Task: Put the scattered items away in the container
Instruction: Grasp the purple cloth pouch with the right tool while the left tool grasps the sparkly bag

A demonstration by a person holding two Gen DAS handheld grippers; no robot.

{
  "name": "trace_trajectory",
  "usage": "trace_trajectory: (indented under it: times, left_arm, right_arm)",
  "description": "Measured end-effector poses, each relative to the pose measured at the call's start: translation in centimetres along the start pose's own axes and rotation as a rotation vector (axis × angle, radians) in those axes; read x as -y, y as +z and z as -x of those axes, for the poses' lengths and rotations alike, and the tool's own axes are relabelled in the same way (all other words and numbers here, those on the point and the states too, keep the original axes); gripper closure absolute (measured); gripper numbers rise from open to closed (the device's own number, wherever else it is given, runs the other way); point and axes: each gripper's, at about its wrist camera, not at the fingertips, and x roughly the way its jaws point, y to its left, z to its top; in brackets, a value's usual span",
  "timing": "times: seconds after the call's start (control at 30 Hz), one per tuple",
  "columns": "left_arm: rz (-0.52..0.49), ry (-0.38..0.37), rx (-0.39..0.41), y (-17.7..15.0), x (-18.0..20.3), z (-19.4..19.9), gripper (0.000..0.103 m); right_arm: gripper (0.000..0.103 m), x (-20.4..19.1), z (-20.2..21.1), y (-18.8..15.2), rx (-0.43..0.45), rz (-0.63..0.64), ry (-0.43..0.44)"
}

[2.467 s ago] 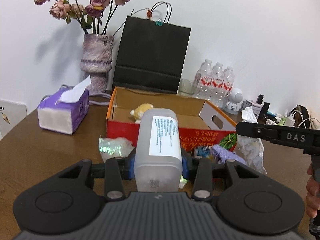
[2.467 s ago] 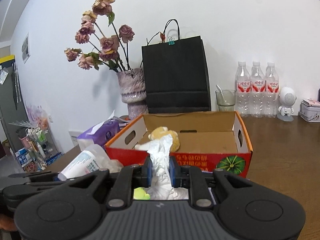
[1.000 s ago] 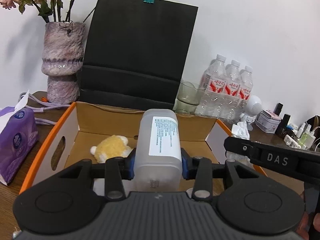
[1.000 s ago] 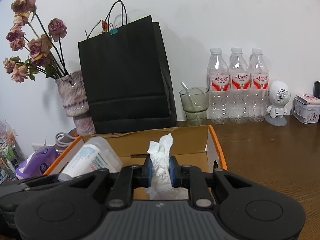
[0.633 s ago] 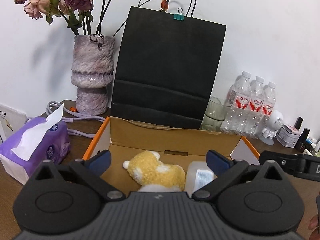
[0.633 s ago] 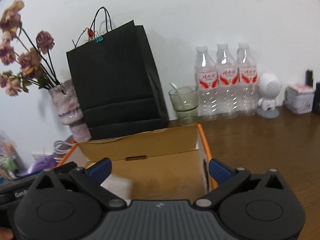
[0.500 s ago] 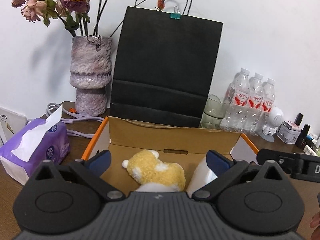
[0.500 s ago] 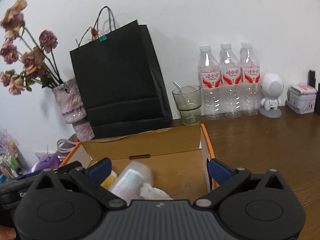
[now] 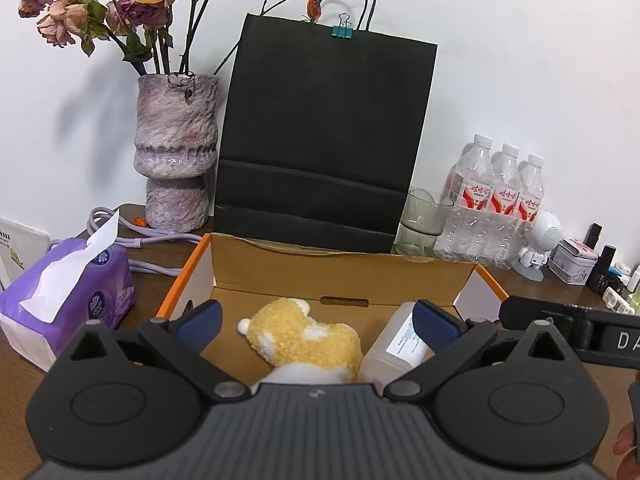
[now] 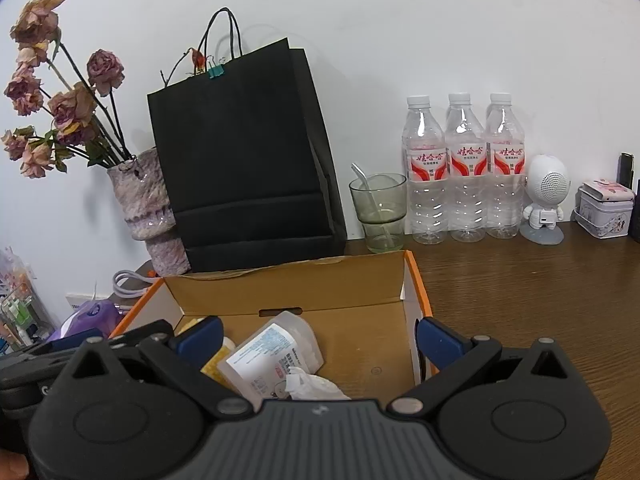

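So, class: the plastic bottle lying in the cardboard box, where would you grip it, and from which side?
Grip the plastic bottle across its flat-sided body, coming from above. It lies tilted on its side in the cardboard box, with the plush toy and crumpled tissue close beside it.

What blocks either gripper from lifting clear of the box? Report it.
Nothing visible does. The left gripper and the right gripper stand open above the cardboard box; the plastic bottle, crumpled tissue and plush toy lie below them.

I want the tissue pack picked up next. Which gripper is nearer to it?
Left. The left gripper hangs over the box with the tissue pack beside it; the right gripper is further right.
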Motion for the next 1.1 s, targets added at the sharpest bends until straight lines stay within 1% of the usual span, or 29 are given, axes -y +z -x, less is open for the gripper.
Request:
trace_trajectory:
  times: [0.27,0.43,0.57,0.67,0.9,0.97,1.1]
  left_arm:
    - [0.005,-0.002,0.007,0.0,0.1,0.8,0.0]
    - [0.009,-0.011,0.019,-0.1,-0.8,2.6,0.0]
    - [-0.001,0.004,0.021,-0.7,-2.1,4.4,0.0]
    - [-0.016,0.017,0.017,-1.4,-3.3,6.0,0.0]
    - [-0.015,0.059,0.002,-3.1,-6.5,9.4,0.0]
    - [-0.008,0.064,-0.009,-3.7,-7.2,10.2,0.0]
    - [-0.009,0.055,-0.036,-5.3,-8.0,11.2,0.0]
  right_arm:
    - [0.0,-0.2,0.1,0.0,0.001,0.004,0.002]
    - [0.0,-0.7,1.3,0.1,0.02,0.023,0.004]
    - [0.0,-0.7,2.8,-0.2,0.036,0.022,0.02]
    - [0.0,-0.6,4.2,-1.0,0.032,0.037,0.012]
    - [0.0,0.9,7.7,-4.2,-0.007,0.069,-0.052]
    - [0.0,1.5,8.5,-5.4,-0.026,0.061,-0.067]
    - [0.0,2.2,9.5,-7.8,-0.071,0.048,-0.069]
